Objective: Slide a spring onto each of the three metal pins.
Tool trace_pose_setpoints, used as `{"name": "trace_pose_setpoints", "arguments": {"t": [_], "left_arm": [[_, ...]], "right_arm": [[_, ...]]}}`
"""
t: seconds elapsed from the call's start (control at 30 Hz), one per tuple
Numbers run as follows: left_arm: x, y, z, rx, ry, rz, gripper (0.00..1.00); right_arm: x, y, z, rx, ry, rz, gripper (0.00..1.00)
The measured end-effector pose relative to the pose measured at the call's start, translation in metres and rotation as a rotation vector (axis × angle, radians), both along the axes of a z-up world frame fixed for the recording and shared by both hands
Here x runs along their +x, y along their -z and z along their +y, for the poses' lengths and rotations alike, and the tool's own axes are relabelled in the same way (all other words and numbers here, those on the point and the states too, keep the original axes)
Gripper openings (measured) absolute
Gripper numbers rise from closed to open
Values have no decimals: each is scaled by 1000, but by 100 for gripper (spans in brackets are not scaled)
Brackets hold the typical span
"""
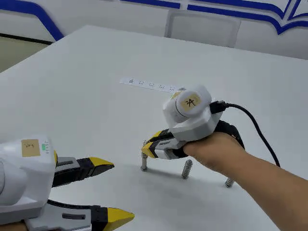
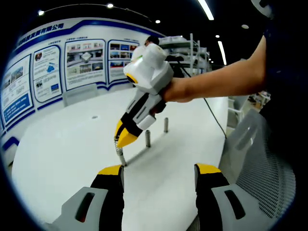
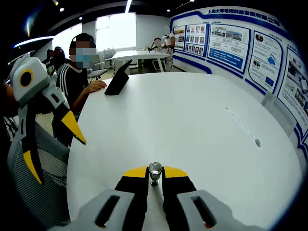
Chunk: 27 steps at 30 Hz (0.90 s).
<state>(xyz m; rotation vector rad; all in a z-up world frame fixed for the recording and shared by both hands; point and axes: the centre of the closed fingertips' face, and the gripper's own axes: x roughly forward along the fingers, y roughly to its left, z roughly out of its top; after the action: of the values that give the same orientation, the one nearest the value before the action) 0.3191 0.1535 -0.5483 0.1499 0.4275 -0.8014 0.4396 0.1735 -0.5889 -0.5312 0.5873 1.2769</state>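
Three metal pins stand in a row on the white table [image 1: 96,86]. The middle pin [image 1: 186,169] and the right pin [image 1: 229,182] each carry a coiled spring. My right gripper [image 1: 147,148] is shut on a spring [image 3: 154,170] at the top of the left pin [image 1: 144,162]. From the left gripper view, that spring and pin [image 2: 120,152] sit just below the right gripper's yellow tips [image 2: 126,136]. My left gripper [image 1: 115,190] hovers open at the near left with nothing between its jaws, short of the pins.
A white paper strip [image 1: 151,85] lies on the table beyond the pins. A black cable [image 1: 255,126] trails from the right gripper. A chair [image 1: 202,26] stands at the far edge. A seated person [image 3: 79,72] has a tablet [image 3: 118,77] at the table's far side.
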Motion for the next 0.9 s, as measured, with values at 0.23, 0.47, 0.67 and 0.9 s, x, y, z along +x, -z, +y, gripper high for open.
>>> {"name": "trace_pose_setpoints", "arguments": {"t": [0.23,0.47,0.67,0.9], "left_arm": [[1,1,0,-1,-2,3,60],[1,2,2,1,-3,6,60],[2,2,3,3,-5,6,60],[2,2,4,3,-6,6,60]], "right_arm": [[1,13,0,-18,19,3,12],[1,27,2,-47,28,0,12],[2,39,-2,-78,45,7,12],[0,43,-3,-89,41,6,12]]}}
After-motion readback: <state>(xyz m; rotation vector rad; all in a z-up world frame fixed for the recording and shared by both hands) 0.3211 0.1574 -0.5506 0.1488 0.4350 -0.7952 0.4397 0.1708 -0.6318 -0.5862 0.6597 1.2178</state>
